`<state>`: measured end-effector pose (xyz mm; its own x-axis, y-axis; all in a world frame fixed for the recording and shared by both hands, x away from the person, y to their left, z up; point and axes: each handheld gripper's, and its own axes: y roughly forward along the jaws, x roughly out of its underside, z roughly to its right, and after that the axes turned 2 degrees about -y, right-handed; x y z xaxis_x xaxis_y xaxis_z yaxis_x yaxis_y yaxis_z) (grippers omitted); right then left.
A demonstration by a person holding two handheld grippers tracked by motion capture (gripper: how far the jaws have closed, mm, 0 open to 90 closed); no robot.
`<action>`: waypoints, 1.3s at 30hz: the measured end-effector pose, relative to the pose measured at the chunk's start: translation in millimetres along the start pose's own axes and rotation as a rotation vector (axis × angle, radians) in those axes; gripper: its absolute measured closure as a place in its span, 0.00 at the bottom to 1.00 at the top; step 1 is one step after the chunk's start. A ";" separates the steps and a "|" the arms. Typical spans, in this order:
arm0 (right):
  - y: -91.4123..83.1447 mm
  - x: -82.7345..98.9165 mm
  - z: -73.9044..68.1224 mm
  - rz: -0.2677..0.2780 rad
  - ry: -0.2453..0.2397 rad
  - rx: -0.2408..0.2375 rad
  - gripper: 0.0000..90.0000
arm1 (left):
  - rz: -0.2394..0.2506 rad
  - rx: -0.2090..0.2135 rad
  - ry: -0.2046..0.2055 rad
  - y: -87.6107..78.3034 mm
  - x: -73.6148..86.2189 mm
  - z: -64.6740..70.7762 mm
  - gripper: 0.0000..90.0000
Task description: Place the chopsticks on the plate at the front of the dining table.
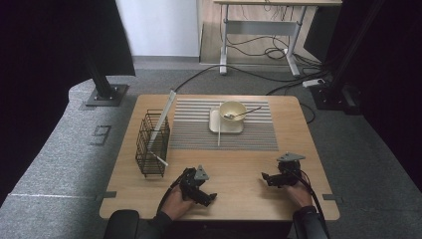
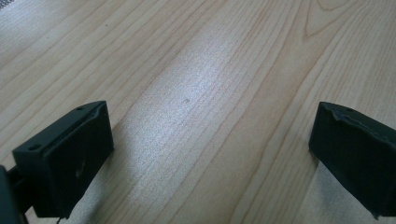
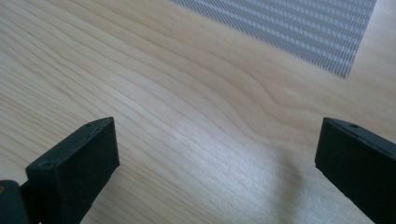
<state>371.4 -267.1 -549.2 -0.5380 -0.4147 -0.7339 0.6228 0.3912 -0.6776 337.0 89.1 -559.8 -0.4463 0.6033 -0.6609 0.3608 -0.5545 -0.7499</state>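
Both hand-held grippers rest empty, jaws apart, on the desk [image 1: 234,179].
A careless reach could tip the bowl [image 1: 233,110] or wire rack [image 1: 151,144].

On the wooden table [image 1: 239,174] a striped placemat [image 1: 199,132] carries a square plate [image 1: 215,124] with a bowl [image 1: 233,110] and spoon [image 1: 244,114]; a black wire basket [image 1: 152,144] stands beside it.

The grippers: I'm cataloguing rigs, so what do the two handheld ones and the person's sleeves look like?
Both are black. The left gripper and right gripper each carry a grey three-cornered plate on top and trail a black cable. Their jaws are blocky black slabs with small holes in the upper edges. The sleeves are dark.
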 end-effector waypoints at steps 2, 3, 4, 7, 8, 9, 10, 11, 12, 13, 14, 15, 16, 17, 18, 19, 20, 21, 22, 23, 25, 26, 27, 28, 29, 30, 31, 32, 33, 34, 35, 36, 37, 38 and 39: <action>-2.8 -4.1 -3.9 0.009 -0.017 -0.010 0.00 | 0.000 0.000 0.000 0.0 0.0 0.0 0.00; -3.9 -6.5 -5.7 0.009 -0.022 -0.016 0.00 | 0.000 0.000 0.000 0.0 0.0 0.0 0.00; -5.4 -8.9 -7.9 0.010 -0.028 -0.023 0.00 | 0.000 0.000 0.000 0.0 0.0 0.0 0.00; -11.0 -17.4 -13.0 0.018 -0.031 -0.052 0.00 | 0.000 0.000 0.000 0.0 0.0 0.0 0.00; -12.8 -20.4 -14.4 0.021 -0.026 -0.062 0.00 | 0.000 0.000 0.000 0.0 0.0 0.0 0.00; -14.9 -23.7 -16.0 0.027 -0.024 -0.068 0.00 | 0.000 0.000 0.000 0.0 0.0 0.0 0.00; -17.0 -27.1 -18.1 0.031 -0.029 -0.069 0.00 | 0.000 0.000 0.001 0.0 0.0 0.0 0.00; -20.8 -34.9 -22.7 0.040 -0.042 -0.071 0.00 | 0.000 0.000 0.000 0.0 0.0 0.0 0.00; -20.8 -34.9 -22.7 0.040 -0.042 -0.071 0.00 | 0.000 0.000 0.001 0.0 0.0 0.0 0.00; -22.8 -39.1 -24.7 0.046 -0.049 -0.079 0.00 | -0.001 0.000 0.003 -0.1 -0.1 -0.2 0.00; -24.7 -43.3 -27.4 0.058 -0.055 -0.083 0.00 | 0.000 0.000 0.002 0.0 0.0 -0.1 0.00; -26.7 -47.5 -29.8 0.066 -0.069 -0.083 0.00 | 0.001 0.000 0.001 0.0 0.0 0.0 0.00; -28.1 -51.7 -32.2 0.069 -0.079 -0.083 0.00 | 0.001 -0.001 0.001 0.0 0.0 0.0 0.00; -29.0 -55.8 -34.6 0.072 -0.087 -0.087 0.00 | 0.001 -0.001 0.000 0.0 0.0 0.0 0.00; -29.9 -59.7 -36.9 0.072 -0.096 -0.094 0.00 | 0.001 -0.001 0.000 0.1 0.0 0.0 0.00; -31.0 -67.6 -41.3 0.073 -0.109 -0.105 0.00 | 0.001 -0.001 0.000 0.1 0.0 0.0 0.00; -31.5 -71.5 -43.4 0.077 -0.112 -0.115 0.00 | 0.001 -0.001 0.001 0.1 0.0 -0.1 0.00; -31.5 -71.5 -43.4 0.077 -0.112 -0.115 0.00 | 0.001 0.000 0.000 0.1 0.0 0.0 0.00; -32.2 -75.6 -45.6 0.076 -0.117 -0.125 0.00 | 0.001 0.000 0.001 0.0 0.0 0.0 0.00; -33.1 -79.6 -47.8 0.079 -0.124 -0.129 0.00 | 0.001 0.000 0.000 0.0 0.0 0.0 0.00; -34.9 -88.3 -51.9 0.085 -0.124 -0.139 0.00 | 0.000 0.000 0.000 0.0 -0.1 0.0 0.00; -35.8 -92.8 -53.8 0.090 -0.127 -0.148 0.00 | 0.000 0.001 -0.001 0.0 -0.1 0.0 0.00; -36.7 -97.3 -56.0 0.095 -0.125 -0.155 0.00 | 0.001 0.000 0.000 0.0 -0.1 0.0 0.00; -37.7 -101.8 -58.2 0.100 -0.124 -0.163 0.00 | 0.001 0.000 0.000 0.0 -0.1 0.0 0.00; -38.3 -106.4 -60.3 0.099 -0.127 -0.173 0.00 | 0.000 0.000 0.000 0.0 -0.1 0.0 0.00; -38.6 -110.9 -62.7 0.101 -0.135 -0.179 0.00 | 0.000 0.000 0.000 0.0 -0.1 0.0 0.00; -39.2 -115.1 -65.4 0.099 -0.143 -0.180 0.00 | 0.001 0.000 0.000 0.0 -0.1 0.0 0.00; -39.2 -119.3 -68.1 0.099 -0.154 -0.182 0.00 | 0.000 0.000 0.000 0.0 -0.1 0.0 0.00; -39.4 -123.1 -71.2 0.100 -0.158 -0.187 0.00 | 0.000 0.000 0.000 0.0 -0.1 0.0 0.00; -39.5 -127.1 -73.9 0.100 -0.165 -0.193 0.00 | 0.000 0.000 0.000 -0.1 -0.1 0.0 0.00; -39.5 -130.8 -77.1 0.103 -0.170 -0.198 0.00 | 0.000 0.000 0.000 -0.1 -0.1 0.0 0.00; -39.6 -134.5 -80.1 0.103 -0.178 -0.205 0.00 | 0.001 0.000 -0.001 0.0 -0.1 0.1 0.00; -39.8 -138.2 -83.4 0.099 -0.184 -0.208 0.00 | 0.000 0.000 0.000 0.0 -0.1 0.0 0.00; -40.0 -141.7 -86.3 0.103 -0.191 -0.214 0.00 | 0.000 0.000 0.000 0.0 -0.1 0.0 0.00; -40.2 -145.4 -89.2 0.104 -0.194 -0.221 0.00 | 0.000 0.000 0.000 0.0 -0.1 0.0 0.00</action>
<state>373.9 -149.3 -419.5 -0.3466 -0.5038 -0.7912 0.5186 0.5999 -0.6092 337.0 89.1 -559.7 -0.4461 0.6033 -0.6611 0.3611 -0.5545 -0.7498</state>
